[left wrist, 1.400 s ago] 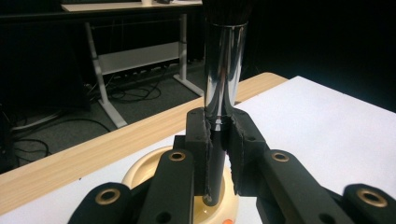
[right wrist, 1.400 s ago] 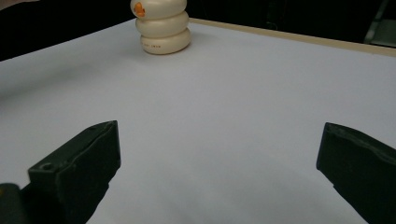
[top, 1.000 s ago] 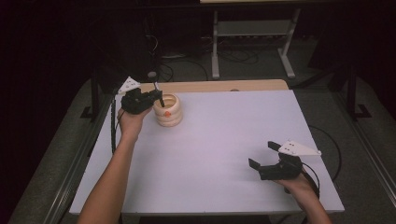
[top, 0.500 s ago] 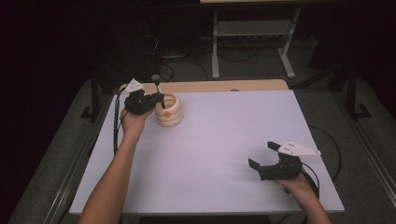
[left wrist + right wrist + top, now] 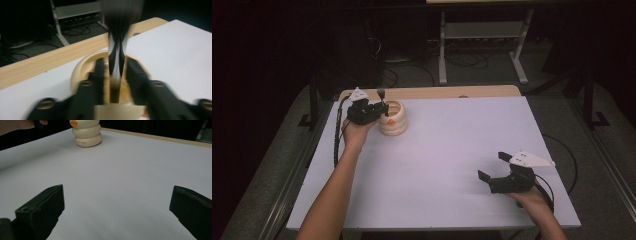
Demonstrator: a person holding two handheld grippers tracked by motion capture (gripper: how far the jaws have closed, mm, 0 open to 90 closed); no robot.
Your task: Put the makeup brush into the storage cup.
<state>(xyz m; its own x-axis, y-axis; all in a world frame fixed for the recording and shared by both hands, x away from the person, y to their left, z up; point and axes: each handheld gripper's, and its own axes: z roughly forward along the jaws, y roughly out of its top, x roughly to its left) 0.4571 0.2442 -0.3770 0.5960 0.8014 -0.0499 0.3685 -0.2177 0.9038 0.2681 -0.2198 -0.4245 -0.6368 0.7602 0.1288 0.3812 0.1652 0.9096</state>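
From the high view, I note my left claw (image 5: 382,107) at the rim of a cream ribbed holder (image 5: 393,120), which stands near the far left corner of the white worktop (image 5: 452,160); a dark-headed brush (image 5: 381,93) stands upright in it. My right claw (image 5: 497,167) hovers wide apart and holds nothing, well apart from the holder. In the left gripper view, the jaws have just been opening; they flank the brush handle (image 5: 116,62) with slight gaps, no longer pinching it. The right gripper view shows the holder (image 5: 87,135) at the far side. I judge the brush light, stiff and smooth, best taken mid-handle; the holder looks ceramic and could tip.
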